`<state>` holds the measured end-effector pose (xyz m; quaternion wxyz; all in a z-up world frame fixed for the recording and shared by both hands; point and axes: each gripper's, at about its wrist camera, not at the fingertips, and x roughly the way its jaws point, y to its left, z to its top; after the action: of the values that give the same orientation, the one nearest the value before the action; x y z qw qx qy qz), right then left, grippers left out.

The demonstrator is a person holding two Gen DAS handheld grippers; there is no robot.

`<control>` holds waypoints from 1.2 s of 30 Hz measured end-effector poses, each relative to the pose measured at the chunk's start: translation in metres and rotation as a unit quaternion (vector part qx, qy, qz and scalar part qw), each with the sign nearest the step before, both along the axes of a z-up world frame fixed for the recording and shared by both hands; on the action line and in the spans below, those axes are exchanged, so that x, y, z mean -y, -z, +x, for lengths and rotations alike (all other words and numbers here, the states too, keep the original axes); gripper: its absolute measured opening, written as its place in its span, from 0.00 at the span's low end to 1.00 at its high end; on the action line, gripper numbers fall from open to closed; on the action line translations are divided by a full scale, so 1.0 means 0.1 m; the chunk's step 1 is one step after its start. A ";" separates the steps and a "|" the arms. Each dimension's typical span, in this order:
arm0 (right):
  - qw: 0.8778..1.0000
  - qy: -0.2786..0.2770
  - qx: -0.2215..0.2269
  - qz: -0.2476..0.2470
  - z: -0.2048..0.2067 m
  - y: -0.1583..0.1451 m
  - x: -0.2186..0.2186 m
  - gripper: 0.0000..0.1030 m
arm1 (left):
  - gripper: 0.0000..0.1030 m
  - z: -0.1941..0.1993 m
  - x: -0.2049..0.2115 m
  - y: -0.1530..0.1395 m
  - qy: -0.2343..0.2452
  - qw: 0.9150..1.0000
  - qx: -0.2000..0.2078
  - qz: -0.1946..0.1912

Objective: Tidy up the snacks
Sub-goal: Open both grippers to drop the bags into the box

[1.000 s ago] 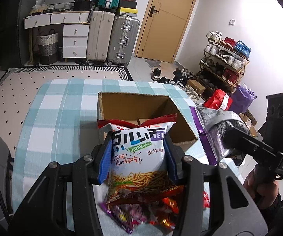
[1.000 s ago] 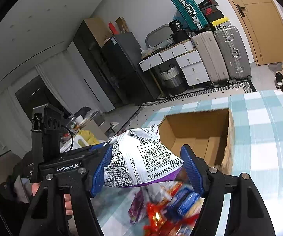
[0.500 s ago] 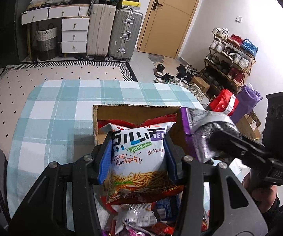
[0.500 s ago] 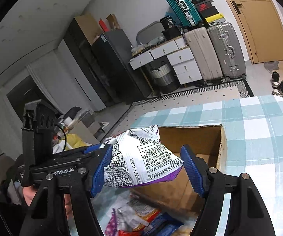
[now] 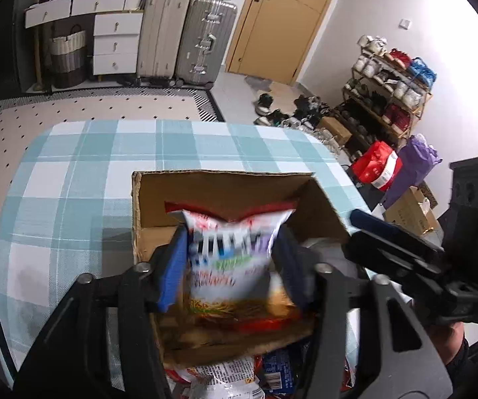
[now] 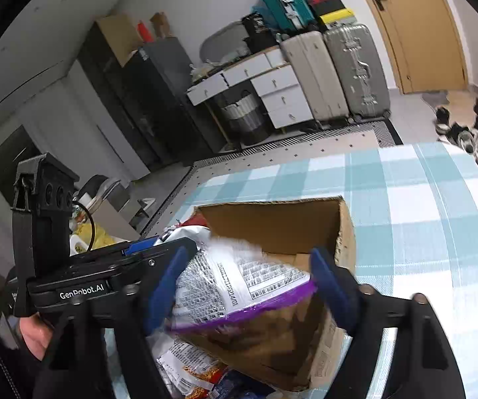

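Observation:
An open cardboard box stands on the checked tablecloth. My left gripper hangs over the box's near half, jaws opening. A red and white noodle snack bag lies blurred between the pads and is dropping into the box. My right gripper is over the same box from the right, jaws also opening. A silver bag with a purple edge sits loose between its pads, with a gap on the right side. Loose snack packs lie in front of the box.
More packs lie by the box's near wall. The cloth stretches beyond and left of the box. On the floor are suitcases, white drawers, a shoe rack and bags off the table's right edge.
Both grippers moved forward and down over the box. Both pairs of jaws widened, and the two bags came loose and began to sink into the box.

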<state>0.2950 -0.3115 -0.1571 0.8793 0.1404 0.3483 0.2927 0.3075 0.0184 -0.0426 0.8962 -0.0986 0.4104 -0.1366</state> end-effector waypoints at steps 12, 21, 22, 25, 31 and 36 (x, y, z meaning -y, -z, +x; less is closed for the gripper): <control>0.999 0.037 0.020 0.004 -0.18 -0.17 0.24 0.93 | 0.75 -0.25 -0.03 -0.24 -0.007 1.000 0.027 0.005; 0.998 0.039 0.055 0.006 -0.58 -0.48 0.29 0.93 | 0.77 -0.73 -0.04 -0.45 -0.023 0.999 0.039 0.022; 0.997 0.039 0.060 0.004 -0.64 -0.51 0.29 0.93 | 0.77 -0.78 -0.04 -0.47 -0.024 0.999 0.040 0.023; 0.996 0.040 0.074 -0.006 -0.79 -0.58 0.29 0.94 | 0.78 -0.94 -0.04 -0.53 -0.031 0.998 0.040 0.029; 0.994 0.048 0.093 -0.021 -1.11 -0.67 0.33 0.97 | 0.81 -1.29 -0.01 -0.63 -0.039 0.997 0.056 0.048; 0.993 0.045 0.105 -0.032 -1.35 -0.70 0.34 0.99 | 0.83 -1.55 -0.02 -0.64 -0.045 0.996 0.055 0.049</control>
<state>0.1601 -0.3459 -0.0874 0.9274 0.0962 0.2563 0.2549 0.1528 0.0204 0.0212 0.9263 -0.0656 0.3622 -0.0807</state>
